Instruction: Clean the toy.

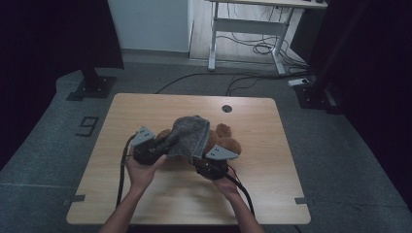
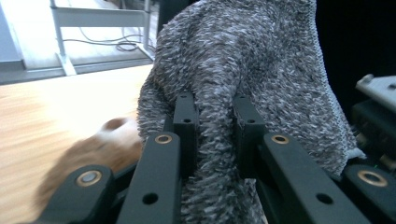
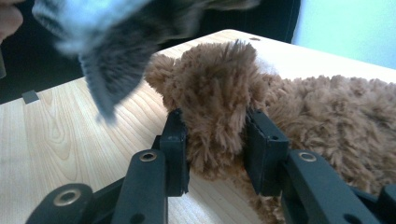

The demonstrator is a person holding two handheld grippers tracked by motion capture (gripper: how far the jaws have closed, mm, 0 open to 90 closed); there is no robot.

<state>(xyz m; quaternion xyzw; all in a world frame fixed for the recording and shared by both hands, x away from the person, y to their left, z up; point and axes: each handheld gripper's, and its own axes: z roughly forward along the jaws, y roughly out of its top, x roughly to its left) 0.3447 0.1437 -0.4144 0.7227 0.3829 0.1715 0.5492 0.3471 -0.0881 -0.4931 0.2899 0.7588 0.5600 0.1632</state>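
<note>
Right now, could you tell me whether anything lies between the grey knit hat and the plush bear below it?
Nothing visible does. The left gripper pinches the hat and holds it over the bear, whose limb sits between the right gripper jaws. Open air separates hat and bear.

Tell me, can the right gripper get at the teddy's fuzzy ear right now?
Probably yes. The right gripper already has a tuft of the brown teddy bear between its pads, with nothing in front of it. The grey knitted hat, pinched by the left gripper, hangs off to the side.
</note>
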